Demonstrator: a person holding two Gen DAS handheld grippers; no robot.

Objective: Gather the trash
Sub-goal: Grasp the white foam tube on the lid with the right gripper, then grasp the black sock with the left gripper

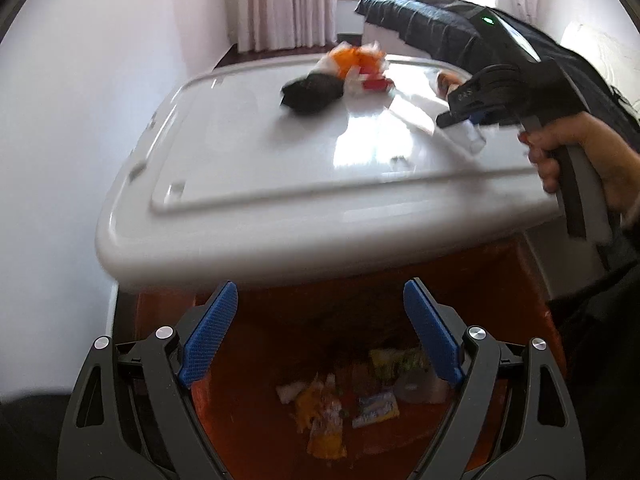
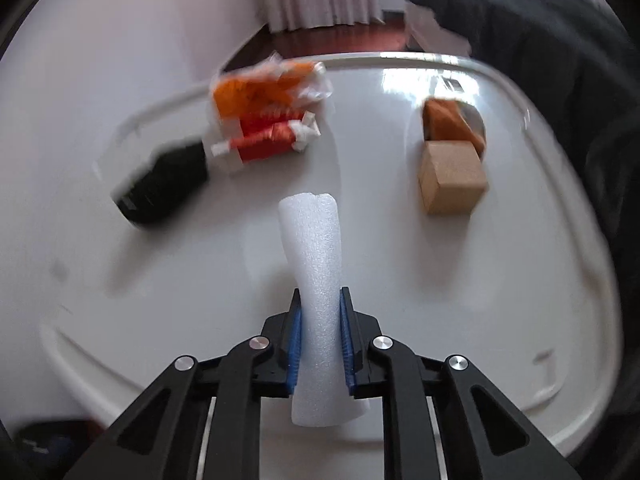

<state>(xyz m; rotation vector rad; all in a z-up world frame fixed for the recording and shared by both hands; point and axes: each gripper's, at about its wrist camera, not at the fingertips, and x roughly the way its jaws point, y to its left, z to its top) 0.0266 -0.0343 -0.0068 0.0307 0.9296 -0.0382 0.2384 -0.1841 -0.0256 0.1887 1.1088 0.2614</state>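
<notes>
My right gripper (image 2: 319, 312) is shut on a white foam tube (image 2: 314, 256) and holds it above the white table (image 2: 400, 272). On the table lie an orange and red wrapper pile (image 2: 266, 120), a black packet (image 2: 164, 182) and a small cardboard box (image 2: 450, 178) with an orange-brown piece (image 2: 444, 120) behind it. My left gripper (image 1: 320, 300) is open and empty, below the table's near edge (image 1: 280, 248), over an orange-brown bin (image 1: 280, 344) with several wrappers (image 1: 344, 404) at its bottom. The right gripper (image 1: 460, 120) also shows in the left wrist view, over the table's right side.
A white wall (image 1: 80, 120) runs along the left of the table. White curtains (image 1: 288, 0) hang at the back. A dark cloth-covered piece of furniture (image 1: 432, 28) stands behind the table on the right. The person's hand (image 1: 576, 156) holds the right gripper's handle.
</notes>
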